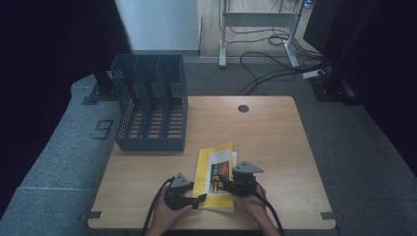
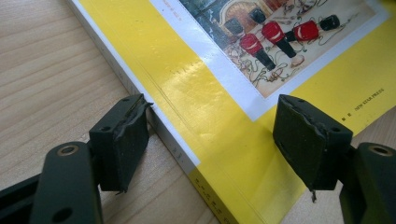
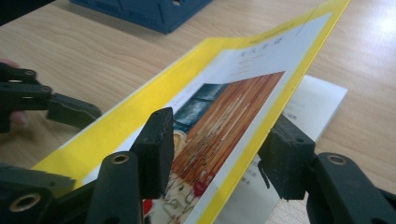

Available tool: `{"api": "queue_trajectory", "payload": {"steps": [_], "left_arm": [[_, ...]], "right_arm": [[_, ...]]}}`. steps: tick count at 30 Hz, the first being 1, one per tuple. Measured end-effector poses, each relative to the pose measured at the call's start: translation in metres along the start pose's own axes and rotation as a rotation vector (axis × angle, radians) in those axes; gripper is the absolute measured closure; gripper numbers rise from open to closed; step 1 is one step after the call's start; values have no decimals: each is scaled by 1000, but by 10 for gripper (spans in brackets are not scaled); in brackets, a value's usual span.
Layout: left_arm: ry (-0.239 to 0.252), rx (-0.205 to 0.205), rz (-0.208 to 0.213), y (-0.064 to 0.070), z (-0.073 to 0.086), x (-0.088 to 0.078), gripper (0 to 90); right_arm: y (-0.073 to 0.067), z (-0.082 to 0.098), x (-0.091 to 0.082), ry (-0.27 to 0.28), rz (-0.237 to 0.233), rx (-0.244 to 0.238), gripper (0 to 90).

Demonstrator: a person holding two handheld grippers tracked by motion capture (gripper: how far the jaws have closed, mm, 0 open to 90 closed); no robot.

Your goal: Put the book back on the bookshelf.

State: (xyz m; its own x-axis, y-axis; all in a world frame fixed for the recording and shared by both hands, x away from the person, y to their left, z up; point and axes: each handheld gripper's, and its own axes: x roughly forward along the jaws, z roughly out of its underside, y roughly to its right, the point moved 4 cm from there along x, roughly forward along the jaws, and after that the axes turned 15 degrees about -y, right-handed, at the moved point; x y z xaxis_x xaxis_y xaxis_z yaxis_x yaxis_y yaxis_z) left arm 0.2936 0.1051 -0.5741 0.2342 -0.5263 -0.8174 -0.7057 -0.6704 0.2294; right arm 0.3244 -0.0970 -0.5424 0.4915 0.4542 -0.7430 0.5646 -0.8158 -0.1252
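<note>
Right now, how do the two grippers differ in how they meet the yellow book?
The left gripper straddles the book's spine corner, which lies flat on the table; the right gripper has the lifted front cover between its fingers. The left one's fingers stand wide; the right one's stand narrower. Both are black.

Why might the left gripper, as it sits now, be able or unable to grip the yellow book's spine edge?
Probably able: the left gripper has open jaws straddling the book at its spine corner, nothing between.
</note>
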Motion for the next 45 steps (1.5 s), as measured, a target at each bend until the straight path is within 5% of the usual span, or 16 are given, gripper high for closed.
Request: {"api": "queue_trajectory", "payload": {"steps": [7, 12, 23, 45], "left_arm": [[0, -1, -1, 0, 0, 0, 264], [0, 0, -2, 0, 0, 0, 264], [0, 0, -2, 0, 0, 0, 264], [2, -5, -4, 0, -1, 1, 261]], "right_arm": [[11, 2, 9, -30, -26, 48, 459], [17, 7, 17, -40, -103, 92, 461], [19, 4, 16, -4, -64, 73, 572], [22, -2, 13, 32, -147, 77, 840]]}}
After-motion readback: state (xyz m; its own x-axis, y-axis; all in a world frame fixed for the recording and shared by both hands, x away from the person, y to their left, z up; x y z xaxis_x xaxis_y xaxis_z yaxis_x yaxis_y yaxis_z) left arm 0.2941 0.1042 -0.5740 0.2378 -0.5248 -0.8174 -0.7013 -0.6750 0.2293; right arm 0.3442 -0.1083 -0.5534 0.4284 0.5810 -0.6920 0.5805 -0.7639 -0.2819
